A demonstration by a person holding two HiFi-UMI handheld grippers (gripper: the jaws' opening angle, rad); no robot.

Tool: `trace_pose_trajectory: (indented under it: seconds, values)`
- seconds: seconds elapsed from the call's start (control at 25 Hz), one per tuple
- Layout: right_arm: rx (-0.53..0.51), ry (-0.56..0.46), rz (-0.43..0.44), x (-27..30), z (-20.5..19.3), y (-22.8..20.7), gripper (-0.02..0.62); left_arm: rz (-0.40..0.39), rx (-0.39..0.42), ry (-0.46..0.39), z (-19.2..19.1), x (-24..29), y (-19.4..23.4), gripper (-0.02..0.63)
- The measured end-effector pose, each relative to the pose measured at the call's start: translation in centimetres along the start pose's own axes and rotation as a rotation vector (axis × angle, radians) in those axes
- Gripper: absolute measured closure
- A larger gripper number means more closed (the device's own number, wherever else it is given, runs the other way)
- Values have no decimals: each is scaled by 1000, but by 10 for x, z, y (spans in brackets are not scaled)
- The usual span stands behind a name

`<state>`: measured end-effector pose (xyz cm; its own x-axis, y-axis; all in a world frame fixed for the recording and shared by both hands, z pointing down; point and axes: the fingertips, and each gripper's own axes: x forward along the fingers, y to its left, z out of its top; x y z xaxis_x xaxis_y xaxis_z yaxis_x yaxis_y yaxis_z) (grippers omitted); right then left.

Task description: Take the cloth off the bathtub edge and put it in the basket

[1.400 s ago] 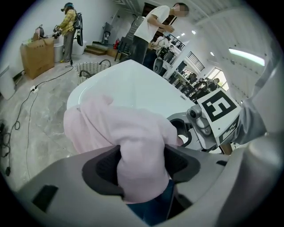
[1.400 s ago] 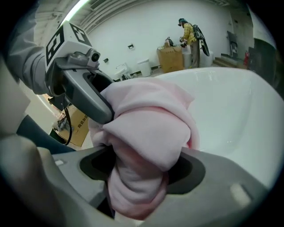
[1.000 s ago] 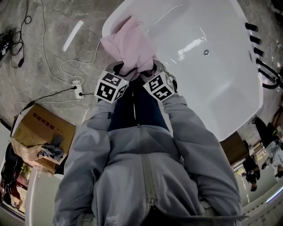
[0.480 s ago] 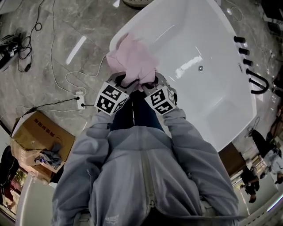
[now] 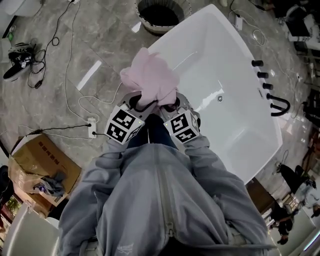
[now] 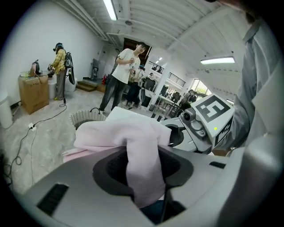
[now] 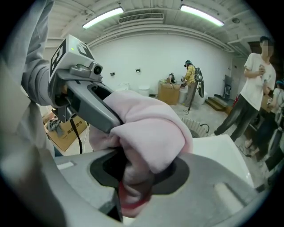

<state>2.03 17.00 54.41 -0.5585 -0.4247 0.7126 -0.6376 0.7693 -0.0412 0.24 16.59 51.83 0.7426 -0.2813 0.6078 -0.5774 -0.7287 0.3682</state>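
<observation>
Clamped on the pink cloth (image 5: 150, 80) with both the left claw (image 5: 139, 103) and the right claw (image 5: 168, 104), side by side at the centre of the head view, a fold pinched between each pair of jaws. Just been closing on the right, with cloth bunched thick in the gap. Held in a heap over the left rim of the white bathtub (image 5: 230, 60), below the dark round basket (image 5: 161, 14) at the frame's top edge.
</observation>
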Motion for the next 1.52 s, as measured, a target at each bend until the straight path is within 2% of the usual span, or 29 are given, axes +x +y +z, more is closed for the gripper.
trace_pose_trajectory:
  seconds: [0.28, 0.48, 0.92, 1.24, 1.52]
  values:
    - [-66, -48, -29, -42, 49, 5, 454, 41, 46, -82, 43, -44, -20, 463]
    - [-116, -108, -37, -61, 87, -1, 454, 104, 96, -135, 77, -69, -23, 463]
    - [-241, -188, -6, -77, 151, 14, 454, 234, 120, -249, 110, -127, -19, 463]
    - [-300, -224, 36, -60, 198, 25, 454, 319, 111, -302, 123, -166, 10, 465]
    - [-341, -222, 28, -22, 248, 26, 454, 346, 98, -360, 137, -196, 62, 465]
